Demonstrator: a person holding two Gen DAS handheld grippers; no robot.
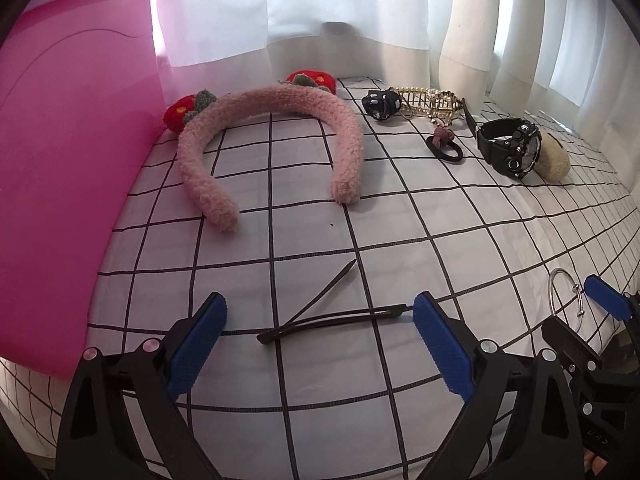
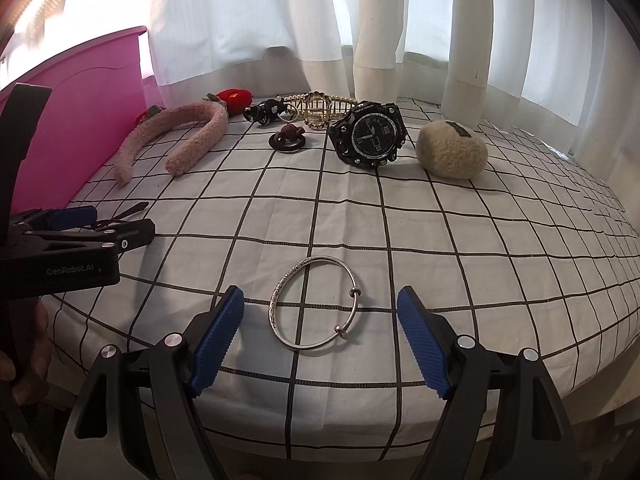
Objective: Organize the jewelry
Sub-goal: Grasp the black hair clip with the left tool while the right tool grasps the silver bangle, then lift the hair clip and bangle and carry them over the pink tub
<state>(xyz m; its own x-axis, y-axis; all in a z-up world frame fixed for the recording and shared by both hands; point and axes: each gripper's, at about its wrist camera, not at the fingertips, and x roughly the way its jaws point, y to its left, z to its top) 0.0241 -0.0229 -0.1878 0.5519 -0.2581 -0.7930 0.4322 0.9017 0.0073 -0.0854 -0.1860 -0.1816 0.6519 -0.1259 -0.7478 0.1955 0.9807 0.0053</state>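
Observation:
On the checked cloth, a thin black hair clip (image 1: pixel 332 316) lies between the blue pads of my left gripper (image 1: pixel 320 304). That gripper is open: its right pad is close to the clip's end, while the left pad stands well apart from it. A silver bangle (image 2: pixel 276 298) lies flat between the fingers of my right gripper (image 2: pixel 320 294), which is open and touches nothing. The left wrist view also shows the bangle (image 1: pixel 554 292) at its right edge. A hand holds the left gripper (image 2: pixel 80 220) at the left of the right wrist view.
A tall pink box (image 1: pixel 60 160) stands at the left. Toward the curtain lie a pink fluffy headband (image 1: pixel 280 96), a gold pearl clip (image 1: pixel 428 100), a dark hair tie (image 1: pixel 444 148), a black watch (image 1: pixel 508 148) and a beige fluffy piece (image 1: pixel 554 160). The cloth's edge curves at the right.

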